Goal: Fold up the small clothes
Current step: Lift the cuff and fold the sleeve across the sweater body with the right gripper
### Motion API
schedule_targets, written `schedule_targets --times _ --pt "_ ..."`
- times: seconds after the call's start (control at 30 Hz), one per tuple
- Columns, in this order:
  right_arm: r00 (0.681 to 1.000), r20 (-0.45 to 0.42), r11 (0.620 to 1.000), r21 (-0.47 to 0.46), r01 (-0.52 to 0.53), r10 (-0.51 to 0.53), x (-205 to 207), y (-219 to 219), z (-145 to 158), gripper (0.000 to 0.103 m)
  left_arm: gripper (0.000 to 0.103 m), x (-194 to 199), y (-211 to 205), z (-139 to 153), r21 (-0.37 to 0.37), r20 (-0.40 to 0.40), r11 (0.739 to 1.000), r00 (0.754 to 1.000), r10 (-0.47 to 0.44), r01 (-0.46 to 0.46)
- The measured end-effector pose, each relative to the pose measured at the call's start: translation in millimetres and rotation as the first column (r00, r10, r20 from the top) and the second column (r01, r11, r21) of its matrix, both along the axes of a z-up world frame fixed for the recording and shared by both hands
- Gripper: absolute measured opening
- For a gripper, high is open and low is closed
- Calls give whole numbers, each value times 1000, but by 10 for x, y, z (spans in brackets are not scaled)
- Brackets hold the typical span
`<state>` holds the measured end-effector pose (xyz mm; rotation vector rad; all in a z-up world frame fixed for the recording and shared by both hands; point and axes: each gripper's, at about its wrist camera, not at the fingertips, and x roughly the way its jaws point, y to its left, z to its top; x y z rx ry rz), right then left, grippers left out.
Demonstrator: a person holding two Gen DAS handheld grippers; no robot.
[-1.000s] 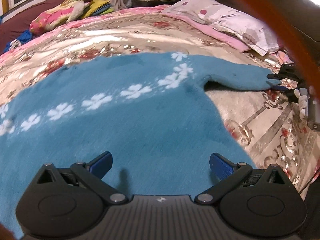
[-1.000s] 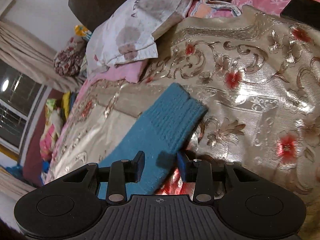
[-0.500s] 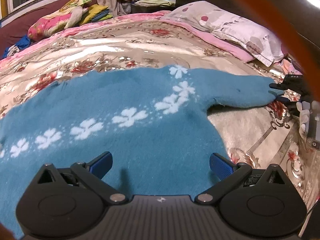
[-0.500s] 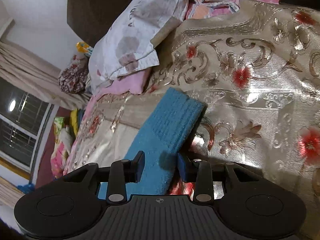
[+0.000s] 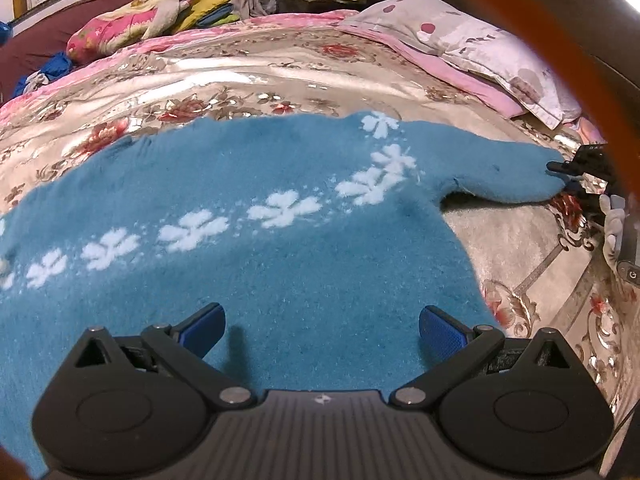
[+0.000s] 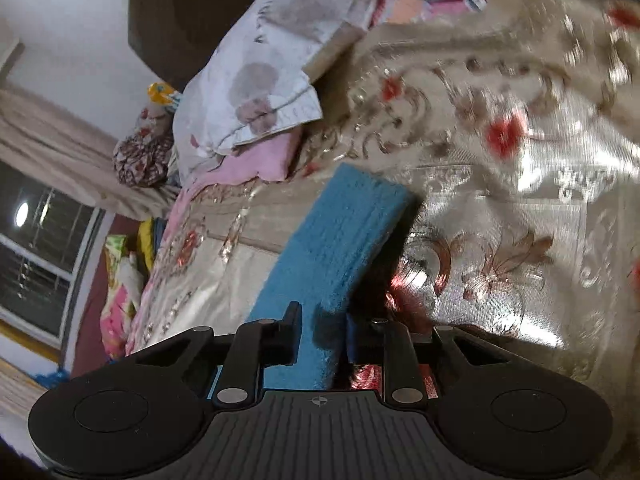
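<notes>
A blue fleece sweater with a row of white flowers lies spread flat on the bedspread. My left gripper hovers over its lower body, jaws wide open with nothing between the blue pads. The sweater's sleeve stretches to the right, where my right gripper meets its cuff. In the right wrist view the sleeve runs between the fingers of my right gripper. Its jaws are closing and the fabric fills the gap between them. The cuff end stands a little off the bed and casts a shadow.
The shiny floral bedspread covers the bed. A dotted white pillow on pink bedding lies at the far right, close beyond the cuff. Folded clothes and cushions are piled at the back left. A white-gloved hand holds the right gripper.
The right gripper's jaws have narrowed onto the sleeve, and the cuff has tipped more upright. The left gripper has drifted slightly over the sweater, still open.
</notes>
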<state>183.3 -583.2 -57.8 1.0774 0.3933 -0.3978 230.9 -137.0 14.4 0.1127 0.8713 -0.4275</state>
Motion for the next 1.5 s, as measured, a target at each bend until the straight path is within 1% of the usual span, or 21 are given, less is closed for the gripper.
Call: schedule_targets --times 0.1,0.13,0.17,0.2,0.27,0.37,0.5,0.67,0.73,0.8,0.87,0.93,1.0,1.1,1.2,1.23,1.33,1.43,1.5 --pt "1000 -5 1000 -14 -5 5 14 7 32 22 103 -24 -15 52 8 13 1000 1000 -9 9" --pt "1000 -4 1000 -24 -9 9 18 17 61 19 103 -42 -20 76 17 21 1000 1000 -11 11" --pt "1000 0 999 -31 -16 16 21 30 91 13 103 -61 -24 95 26 28 1000 1000 -12 11" --pt "1000 2 999 -44 -24 24 24 46 131 12 103 -72 -20 110 35 33 999 999 -11 10" --pt "999 19 997 -59 -40 42 32 84 223 11 103 -112 -7 135 56 43 998 999 -5 2" --pt "995 70 996 -54 -67 71 40 176 381 10 103 -165 55 143 80 58 997 998 17 -22" --pt "985 101 988 -81 -129 137 28 423 658 10 103 -103 162 116 59 76 997 996 48 -53" --pt "965 87 958 -168 -232 249 140 936 1047 10 103 0 396 103 29 103 994 989 104 -107" --pt "949 87 939 -201 -280 302 233 1196 1185 10 103 -30 583 115 -1 108 992 986 127 -128" --pt "927 76 909 -241 -341 368 339 1513 1292 10 103 -50 725 101 -2 119 988 981 154 -155" --pt "900 49 870 -286 -402 433 460 1873 1374 10 103 -21 863 82 9 130 984 976 176 -179" --pt "874 28 838 -300 -455 485 562 2231 1399 10 103 44 990 81 0 142 976 966 214 -216" --pt "851 10 810 -315 -495 525 641 2518 1402 10 103 124 1097 84 -23 145 972 961 235 -234" --pt "823 -16 780 -307 -545 568 759 2877 1368 10 103 256 1193 86 -23 163 967 953 256 -255" --pt "797 -45 751 -307 -585 603 832 3184 1339 10 103 364 1272 62 -15 149 966 955 258 -259" --pt "783 -52 736 -306 -603 620 850 3284 1325 10 103 381 1305 42 -13 146 964 953 263 -264" --pt "742 -81 688 -317 -653 666 893 3597 1288 10 103 357 1412 -44 -13 128 961 952 277 -277" --pt "706 -110 649 -316 -692 699 943 3867 1226 10 103 311 1540 -124 -20 109 955 948 297 -297" --pt "689 -127 629 -317 -710 713 1011 4018 1194 10 103 264 1629 -142 -29 99 953 948 302 -300"
